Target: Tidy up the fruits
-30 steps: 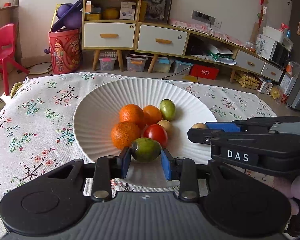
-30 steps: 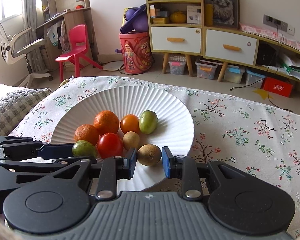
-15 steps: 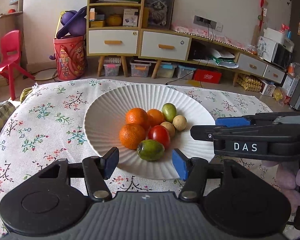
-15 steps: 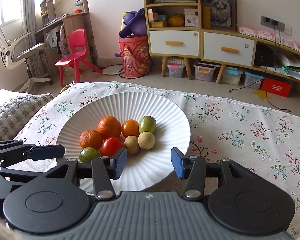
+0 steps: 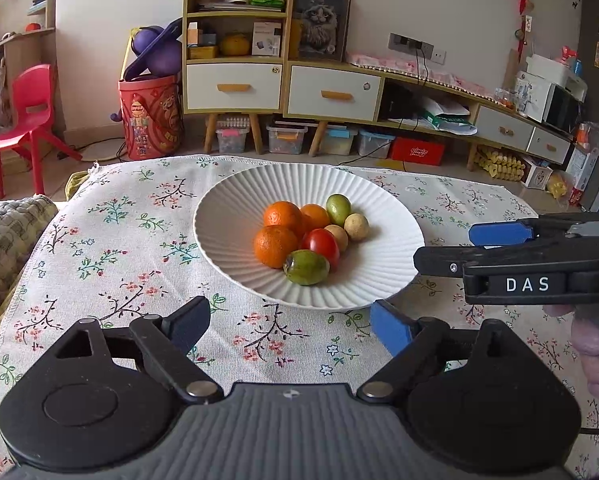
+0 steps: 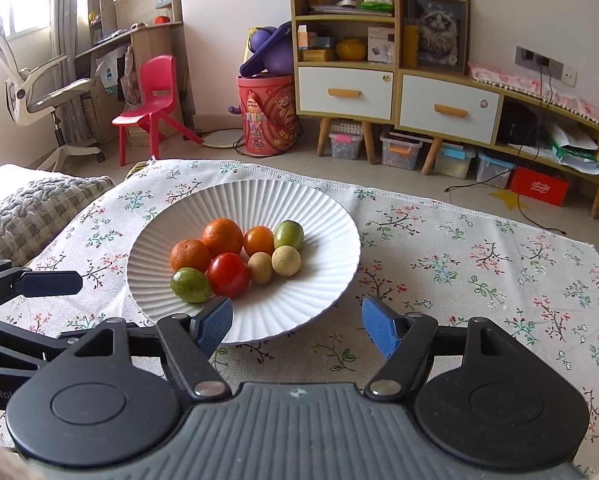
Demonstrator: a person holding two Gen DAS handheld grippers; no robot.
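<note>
Floral cloth, white ribbed plate (seven fruits)

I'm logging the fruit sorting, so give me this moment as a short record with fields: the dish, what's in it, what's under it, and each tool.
dish: white ribbed plate
fruit in plate: two oranges, one small orange fruit, one red tomato, two green fruits, two tan round fruits, all clustered together
surface: floral tablecloth
left tool: jaws opening, nothing between them, near the plate's front rim
right tool: jaws opening, nothing between them, over the plate's front rim
</note>
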